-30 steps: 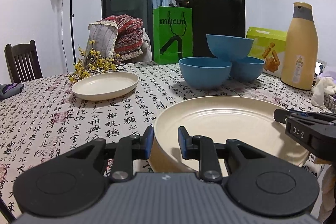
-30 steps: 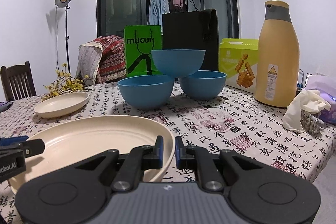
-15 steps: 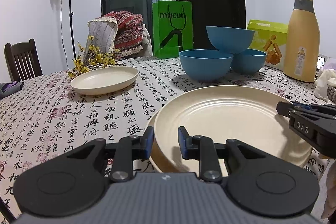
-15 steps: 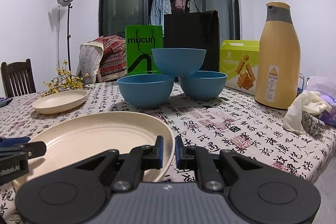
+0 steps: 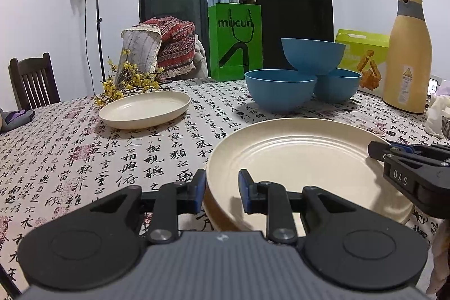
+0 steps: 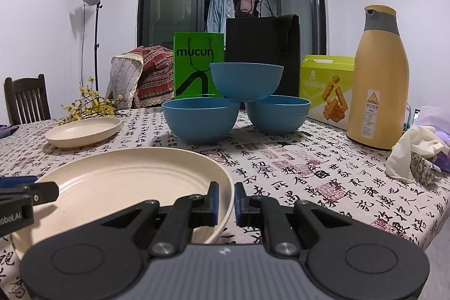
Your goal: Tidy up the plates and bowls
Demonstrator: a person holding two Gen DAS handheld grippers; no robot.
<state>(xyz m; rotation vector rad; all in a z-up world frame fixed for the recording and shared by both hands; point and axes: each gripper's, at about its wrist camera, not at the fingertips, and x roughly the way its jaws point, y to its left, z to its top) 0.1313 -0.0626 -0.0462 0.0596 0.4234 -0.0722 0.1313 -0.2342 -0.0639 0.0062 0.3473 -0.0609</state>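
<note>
A large cream plate [image 5: 303, 159] lies low over the patterned tablecloth, and both grippers have hold of it. My left gripper [image 5: 222, 187] is shut on its near left rim. My right gripper [image 6: 225, 198] is shut on its near right rim [image 6: 126, 182]. Each gripper shows at the edge of the other's view. A smaller cream plate [image 5: 143, 108] rests further back on the left. Three blue bowls stand behind: two on the table [image 5: 281, 89] [image 5: 337, 86] and a third [image 5: 312, 55] perched on their rims. I cannot tell whether the large plate touches the table.
A tall yellow flask [image 6: 377, 92] and a green snack box [image 6: 326, 86] stand at the back right, with crumpled cloths [image 6: 416, 148] near the right table edge. Green and black bags [image 5: 234, 41] stand behind the bowls. Yellow flowers [image 5: 126, 83] lie by the small plate. A chair [image 5: 31, 80] is at far left.
</note>
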